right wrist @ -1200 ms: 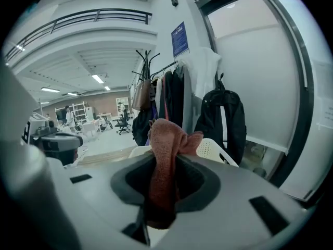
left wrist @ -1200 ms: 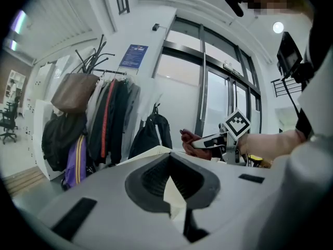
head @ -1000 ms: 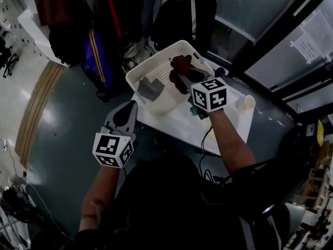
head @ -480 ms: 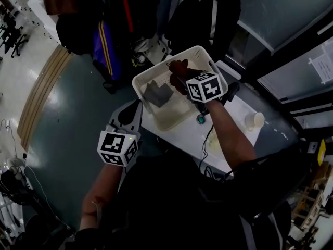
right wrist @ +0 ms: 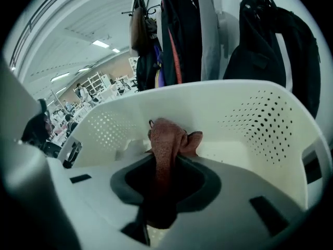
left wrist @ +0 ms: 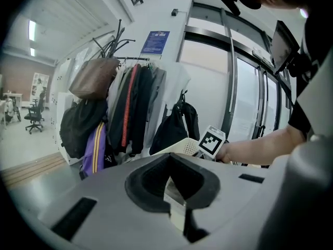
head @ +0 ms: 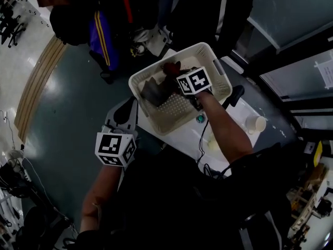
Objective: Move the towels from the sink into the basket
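Now the right gripper [right wrist: 161, 191] has sunk down inside the basket [right wrist: 250, 119], jaws clamped on the reddish towel [right wrist: 165, 139], so a release looks due; the left gripper [left wrist: 174, 191] has its jaws together, empty.

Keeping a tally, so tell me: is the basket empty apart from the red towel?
No: the head view shows a grey towel lying inside the basket, left of the red towel.

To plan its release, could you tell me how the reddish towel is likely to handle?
Probably floppy: the reddish towel bunches and folds in the jaws of the right gripper. Likely light, since one pinch carries it. It should slump, not roll, inside the basket.
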